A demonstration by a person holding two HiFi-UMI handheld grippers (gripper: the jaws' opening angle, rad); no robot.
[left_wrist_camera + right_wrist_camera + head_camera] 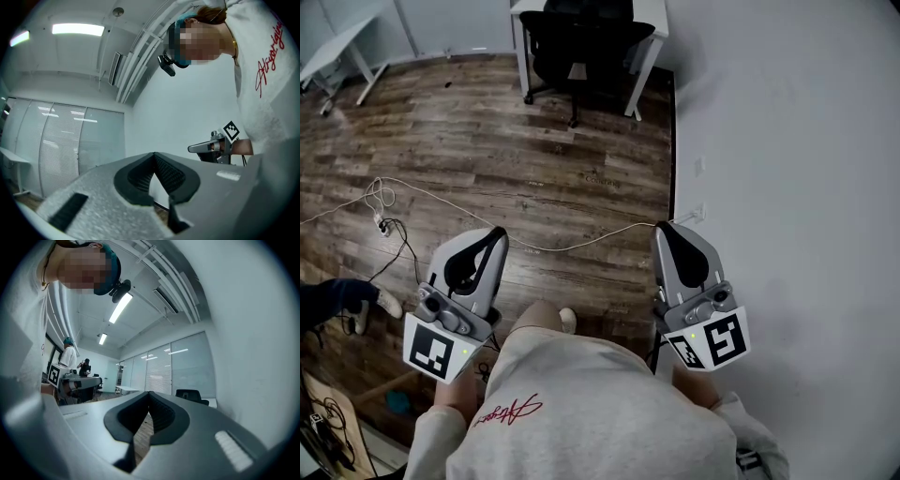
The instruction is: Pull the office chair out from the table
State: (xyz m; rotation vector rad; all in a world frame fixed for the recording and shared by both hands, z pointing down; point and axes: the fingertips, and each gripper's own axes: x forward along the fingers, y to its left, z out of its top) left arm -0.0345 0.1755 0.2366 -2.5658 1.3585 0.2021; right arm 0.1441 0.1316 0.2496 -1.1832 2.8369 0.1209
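Note:
The black office chair [581, 42] stands far off at the top of the head view, tucked under a white table [652, 14] by the wall. It also shows small in the right gripper view, chair [191, 395] beside the table [213, 402]. My left gripper [498, 232] and right gripper [661, 227] are held side by side near my body, well short of the chair. Both are shut with nothing between the jaws, as the left gripper view [153, 154] and right gripper view [149, 393] show. The left gripper tilts slightly upward toward a wall.
A white cable [581, 246] runs across the wood floor just ahead of the grippers, with a power strip [382, 223] at the left. A white wall [787, 141] lines the right side. Another white desk [337, 52] is at top left. Someone's shoe [389, 302] is at the left.

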